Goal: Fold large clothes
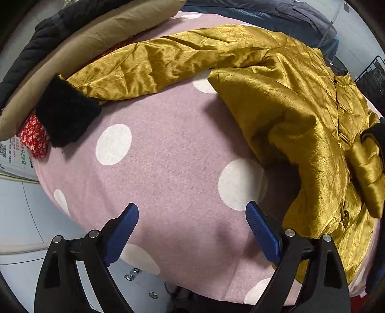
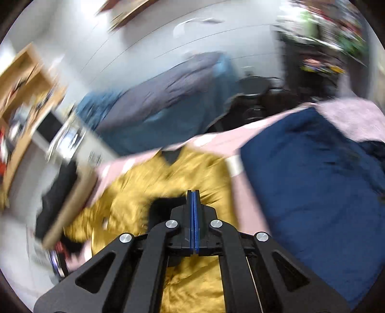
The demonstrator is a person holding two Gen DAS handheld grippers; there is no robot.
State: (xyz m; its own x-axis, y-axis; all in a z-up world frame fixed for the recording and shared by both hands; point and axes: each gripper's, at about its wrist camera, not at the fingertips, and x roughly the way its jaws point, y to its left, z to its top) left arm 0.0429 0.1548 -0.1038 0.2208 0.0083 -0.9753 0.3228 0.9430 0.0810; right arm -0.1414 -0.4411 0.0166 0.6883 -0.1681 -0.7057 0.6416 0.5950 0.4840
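Observation:
A gold satin jacket (image 1: 300,101) lies on a pink sheet with white dots (image 1: 168,149). One sleeve stretches left and ends in a black furry cuff (image 1: 65,110). The other sleeve (image 1: 368,168) lies folded over the body at the right. My left gripper (image 1: 192,214) is open and empty, above bare sheet just left of the jacket's hem. In the blurred right wrist view the jacket (image 2: 149,192) lies below my right gripper (image 2: 193,192), whose blue pads are pressed together with nothing visible between them, close to a black cuff (image 2: 166,202).
A tan garment (image 1: 84,41) and a black coat (image 1: 28,53) lie along the far left edge, with red floral cloth (image 1: 33,137) beside the cuff. A grey-blue quilt (image 1: 276,14) lies beyond. A dark blue blanket (image 2: 312,192) lies at the right. Floor lies beyond the bed edge (image 1: 19,204).

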